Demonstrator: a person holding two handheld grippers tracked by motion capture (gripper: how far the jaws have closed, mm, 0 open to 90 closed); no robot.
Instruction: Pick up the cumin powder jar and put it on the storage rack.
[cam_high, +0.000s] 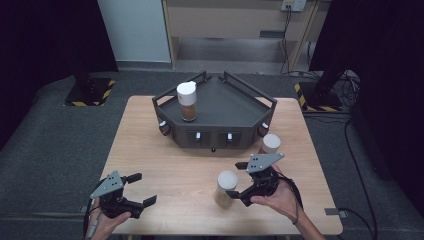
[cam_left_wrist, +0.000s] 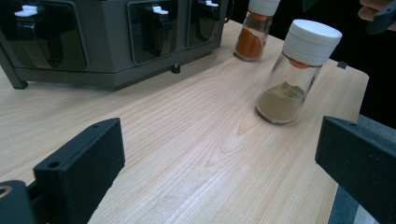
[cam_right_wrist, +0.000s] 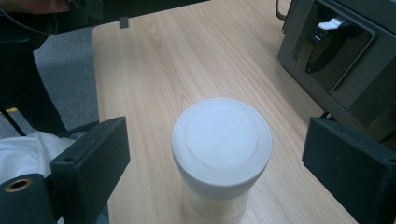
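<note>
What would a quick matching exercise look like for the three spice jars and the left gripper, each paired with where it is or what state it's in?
Things:
1. brown-spice jar
2. orange-spice jar
3. tan-spice jar
4. left gripper

Places or states:
A. between the open jaws of the right gripper
B. open, holding nothing
C. standing on the dark rack
D. on the table by the rack's right front corner

Pairs: 1-C, 2-D, 3-A, 4-B

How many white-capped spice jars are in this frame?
3. One stands on the dark rack at its left, one on the table by the rack's right corner, one between the right gripper jaws.
</note>
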